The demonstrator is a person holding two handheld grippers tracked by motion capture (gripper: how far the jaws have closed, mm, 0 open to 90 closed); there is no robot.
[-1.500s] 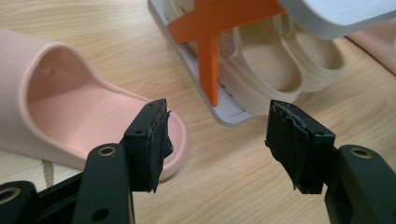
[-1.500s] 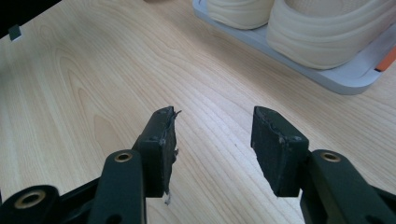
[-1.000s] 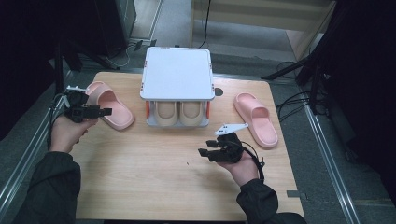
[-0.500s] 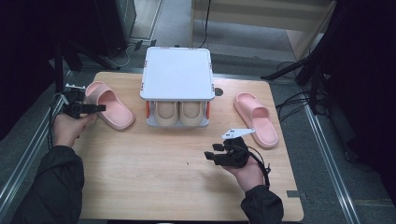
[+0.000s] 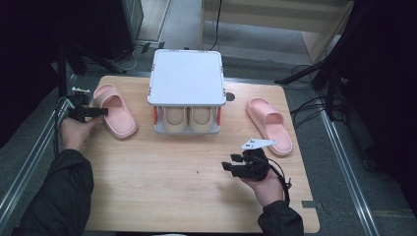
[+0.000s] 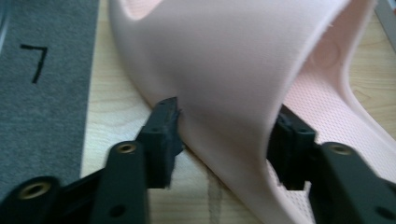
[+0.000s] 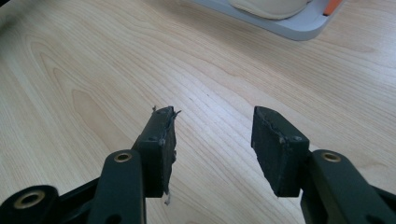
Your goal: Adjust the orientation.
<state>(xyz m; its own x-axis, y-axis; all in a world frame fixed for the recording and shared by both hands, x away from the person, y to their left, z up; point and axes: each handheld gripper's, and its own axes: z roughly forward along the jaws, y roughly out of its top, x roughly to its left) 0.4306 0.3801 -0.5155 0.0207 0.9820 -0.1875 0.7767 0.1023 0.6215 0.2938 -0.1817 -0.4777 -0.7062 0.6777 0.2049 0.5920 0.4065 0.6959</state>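
Two slippers, one at the left (image 5: pixel 114 109) and one at the right (image 5: pixel 269 124), are plain pale pink; the left one's insole shows a fine mesh texture. The rack (image 5: pixel 186 78) is light grey-white with orange side tabs and holds a beige pair (image 5: pixel 187 119). The table (image 5: pixel 162 182) is light wood grain, and both grippers (image 5: pixel 101 112) (image 5: pixel 227 166) are black.

- A single black mark (image 6: pixel 33 59), reading like the numeral "7", is showing on the grey surface (image 6: pixel 56 28) beside the wooden table's edge, in the left gripper view.
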